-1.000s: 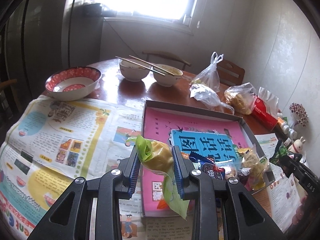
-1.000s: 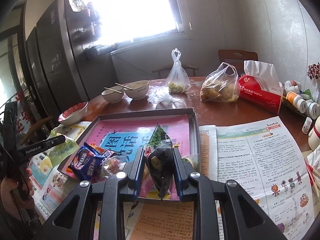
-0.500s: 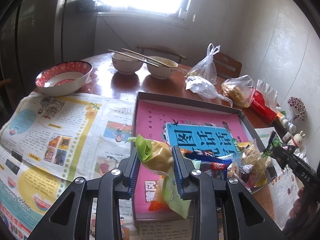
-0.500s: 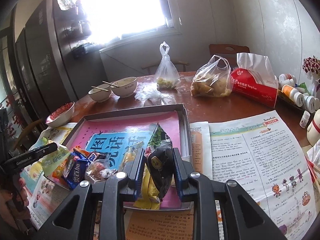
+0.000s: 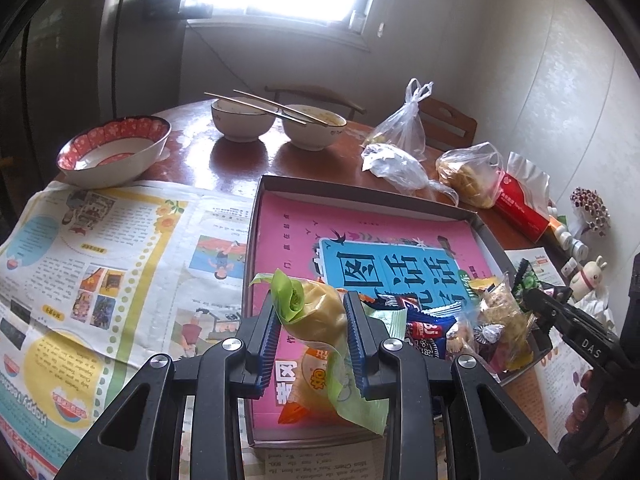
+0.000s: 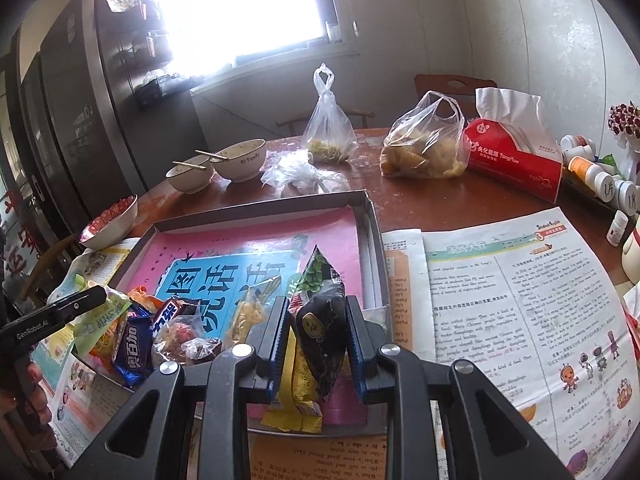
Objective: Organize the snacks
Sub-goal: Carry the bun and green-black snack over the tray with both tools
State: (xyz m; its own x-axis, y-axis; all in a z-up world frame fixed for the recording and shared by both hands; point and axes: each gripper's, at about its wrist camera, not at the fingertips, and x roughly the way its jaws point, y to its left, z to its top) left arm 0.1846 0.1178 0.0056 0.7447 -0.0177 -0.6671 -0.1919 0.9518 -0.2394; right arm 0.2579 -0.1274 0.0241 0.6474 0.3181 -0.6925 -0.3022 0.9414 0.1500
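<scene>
**Two packets clamped over the shallow box**

Seen at bottom centre of the left wrist view: left gripper [image 5: 312,340], blue pads pressed together on a soft yellow snack pouch with a twisted green top [image 5: 316,316], held over the near left corner of the shallow grey cardboard box lined with a pink and blue printed sheet [image 5: 280,184]. Probably carried there for dropping with the rest.

Seen at bottom centre of the right wrist view: right gripper [image 6: 318,336], pads clamped on a black and green pea-printed snack packet [image 6: 322,320], hung over the box's near right corner, with a yellow wrapper [image 6: 294,400] lying below it.

Heaped just beyond, along the near edge of the box: loose snacks [image 6: 160,332], among them a dark blue wrapper with white Chinese characters, only partly legible. Apparently gathered there as the sorting spot. Large white Chinese characters on the blue panel of the liner; "DAS" on the right tool's arm in the left view, "GenRobot.AI" on the left tool's arm in the right view.

Spread under and beside the box: colourful English-language children's newspapers [image 5: 100,248], presumably for shielding the dark wooden table [image 5: 240,160].

Farther back: a red tissue pack [image 6: 516,156] marked "TongHua", tied clear plastic bags of food [image 6: 424,144], two white bowls bridged by chopsticks [image 5: 276,124], one lettered "Family", and a red-patterned bowl [image 5: 112,148] at upper left.
</scene>
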